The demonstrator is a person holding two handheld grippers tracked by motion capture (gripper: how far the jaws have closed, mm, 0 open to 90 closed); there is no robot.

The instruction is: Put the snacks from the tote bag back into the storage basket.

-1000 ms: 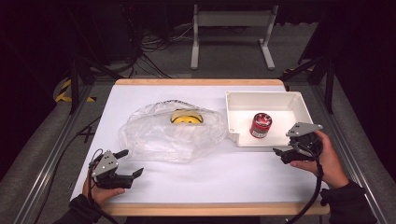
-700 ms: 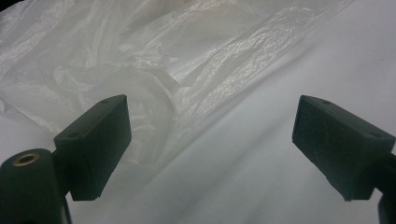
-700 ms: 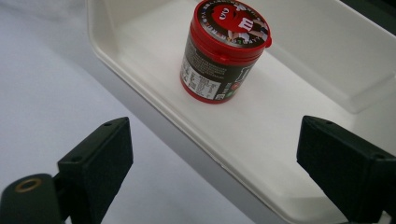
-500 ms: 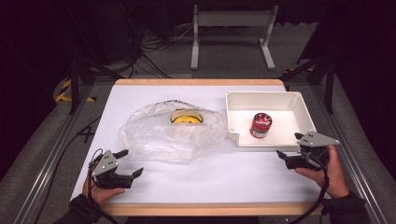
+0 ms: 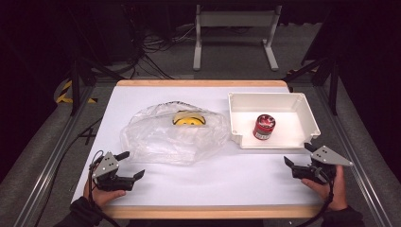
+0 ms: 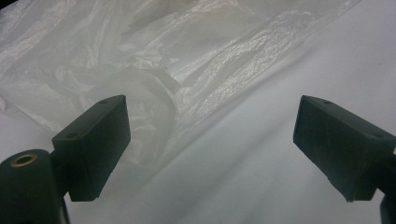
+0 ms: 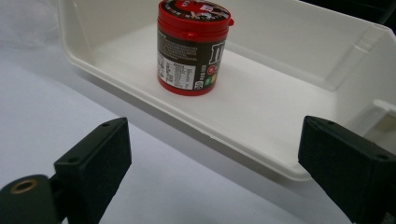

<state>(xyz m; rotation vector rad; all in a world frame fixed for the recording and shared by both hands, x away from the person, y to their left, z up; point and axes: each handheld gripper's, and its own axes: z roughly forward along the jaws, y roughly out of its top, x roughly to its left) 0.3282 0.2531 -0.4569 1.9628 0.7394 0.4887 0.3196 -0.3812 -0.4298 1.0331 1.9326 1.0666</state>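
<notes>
If I bring my right claw (image 5: 296,162) forward toward the red jar (image 5: 264,126), I think the near wall of the white tray (image 5: 273,144) can be a problem: this claw sits low, just before the tray's near right corner, and a jaw could hit the rim and push the whole tray along the bench (image 5: 213,182). The jar is tall and narrow, so a touch from one jaw alone may tip it over. On the other side, my left claw (image 5: 128,164) rests near the front left corner of the bench, and the clear plastic bag (image 5: 172,137) lies just beside it; the thin film could slip out or drag the bag.

Both claws have their jaws wide apart and hold nothing.

The jar stands upright inside the tray, nearer to its left side, and touches no wall. It has a red lid (image 7: 194,10), a dark label with small print, and a red base. The yellow object (image 5: 188,118) lies within the bag, toward the middle of the bench; I cannot tell what it is.
</notes>
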